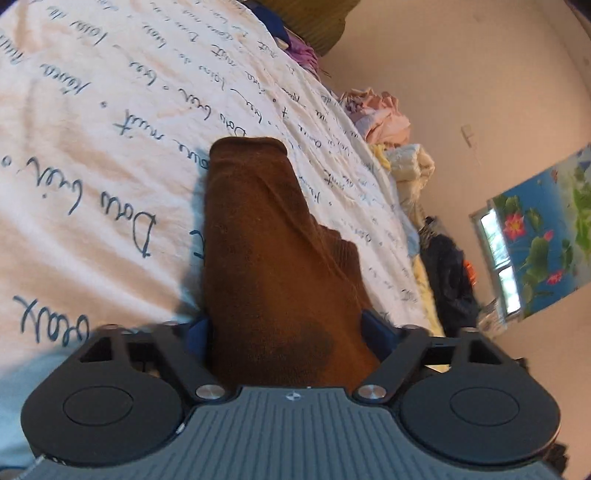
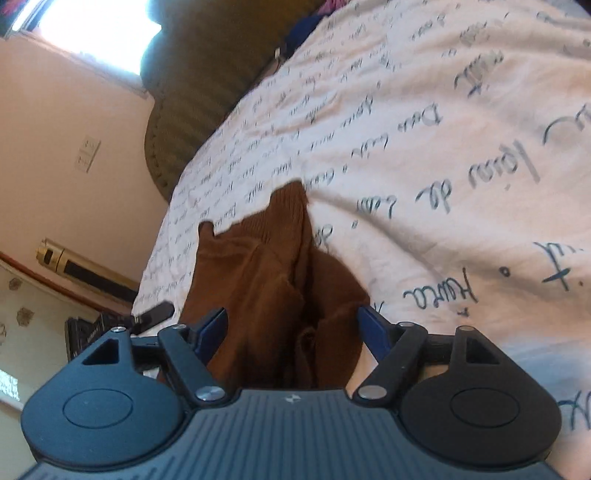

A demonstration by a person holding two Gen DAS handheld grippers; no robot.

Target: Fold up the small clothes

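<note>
One brown garment (image 1: pixel 273 266) lies on the bed, seen by both cameras; it looks like a small ribbed knit piece, folded lengthways, though the blur makes it hard to say whether it is one layer or several. It rests on a white bedsheet (image 1: pixel 92 110) printed with dark blue handwriting.

Two grippers are in play. The left gripper (image 1: pixel 284 328) has its blue fingers either side of the near end of the brown cloth, which fills the gap between them and runs away up the sheet; the fingers (image 1: pixel 197 330) sit right against the fabric, but I cannot tell whether they are pressing on it. The right gripper (image 2: pixel 295 325) stands wide, its two blue fingers (image 2: pixel 373 326) apart from the bunched folds of the brown cloth (image 2: pixel 266 288) lying between them, so it has hold of nothing.

Along the far edge of the bed in the left view runs a row of heaped clothes: a pink and lilac pile (image 1: pixel 380 114), a pale yellow pile (image 1: pixel 406 166), and a dark bundle (image 1: pixel 447 273). A flowered blue curtain (image 1: pixel 543 229) hangs by a window on the wall. In the right view a dark olive ribbed cushion (image 2: pixel 192 96) stands at the bed's far corner under a bright window (image 2: pixel 96 29), and a wall switch (image 2: pixel 86 153) shows on the left
</note>
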